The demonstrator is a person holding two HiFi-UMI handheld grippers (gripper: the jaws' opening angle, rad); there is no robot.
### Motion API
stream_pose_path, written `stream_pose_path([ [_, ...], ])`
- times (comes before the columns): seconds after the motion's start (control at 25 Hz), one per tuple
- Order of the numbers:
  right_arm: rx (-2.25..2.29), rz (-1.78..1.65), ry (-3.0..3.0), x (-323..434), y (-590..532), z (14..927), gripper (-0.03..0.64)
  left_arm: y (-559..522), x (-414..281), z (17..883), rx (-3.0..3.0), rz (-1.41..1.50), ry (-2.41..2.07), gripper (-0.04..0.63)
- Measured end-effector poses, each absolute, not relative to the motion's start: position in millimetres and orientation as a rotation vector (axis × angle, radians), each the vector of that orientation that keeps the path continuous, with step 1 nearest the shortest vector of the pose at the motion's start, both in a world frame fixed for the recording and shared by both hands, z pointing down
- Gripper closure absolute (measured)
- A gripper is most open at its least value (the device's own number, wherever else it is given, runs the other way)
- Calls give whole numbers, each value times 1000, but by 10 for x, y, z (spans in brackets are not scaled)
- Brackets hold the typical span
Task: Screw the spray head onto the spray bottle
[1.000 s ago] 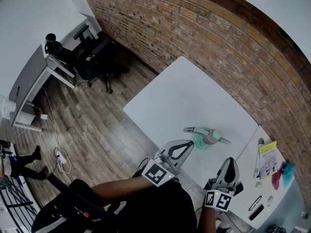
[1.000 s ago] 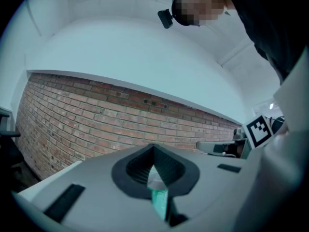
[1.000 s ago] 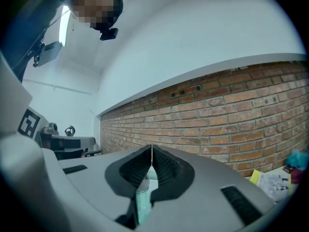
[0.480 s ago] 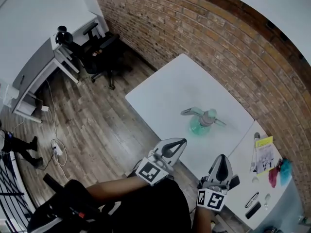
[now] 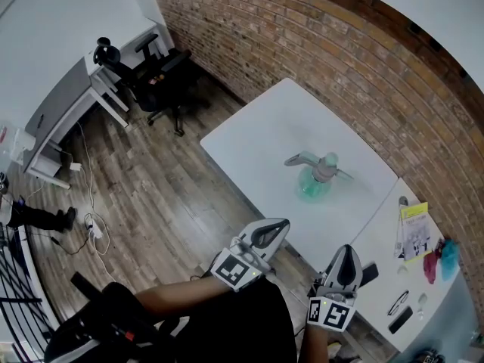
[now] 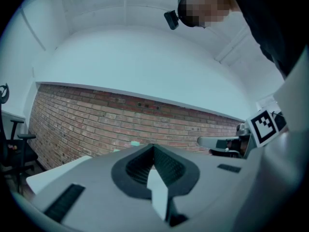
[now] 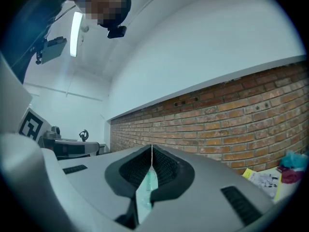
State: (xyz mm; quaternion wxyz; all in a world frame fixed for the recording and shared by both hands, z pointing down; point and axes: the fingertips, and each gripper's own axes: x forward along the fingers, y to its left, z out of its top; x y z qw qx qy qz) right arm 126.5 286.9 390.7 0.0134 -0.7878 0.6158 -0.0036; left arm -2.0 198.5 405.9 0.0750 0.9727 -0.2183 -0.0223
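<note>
Two closed grippers, one bottle on the far table

Item 1, left gripper [image 5: 281,224]: jaws pressed together, nothing between them, held level off the near edge of the white table [image 5: 257,134].

Item 2, right gripper [image 5: 346,249]: jaws likewise pressed together and empty, beside the left one and apart from it.

Item 3, spray bottle [image 5: 308,186]: teal, upright near the middle of the table, well apart from both grippers.

Item 4, spray head [image 5: 325,165]: grey, sitting on the bottle's neck with the trigger toward the left. I cannot tell from here whether it is threaded or only resting.

Handling note: I judge the step in hand to be the approach. I would spread both sets of jaws before arriving, pinch the bottle body low with one so it cannot spin or tip, and take the collar under the head with the other. The head should be square to the neck before any turning, or the thread may cross.

Surface: plain white top, bare apart from the bottle.

Room: brick wall [image 5: 325,44] behind the table, wood floor [image 5: 151,180] to the left with cables [image 5: 94,233], an office chair [image 5: 155,82] and a desk [image 5: 57,116] in the corner. A second table [image 5: 378,248] at the right carries a yellow sheet [image 5: 415,229] and small clutter
</note>
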Motion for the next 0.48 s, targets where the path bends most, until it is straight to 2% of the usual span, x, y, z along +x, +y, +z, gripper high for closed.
stream_pose_path([
  [0.48, -2555, -28, 1829, 1624, 2897, 3861, 604, 1894, 370, 4144, 2917, -44, -531, 594],
])
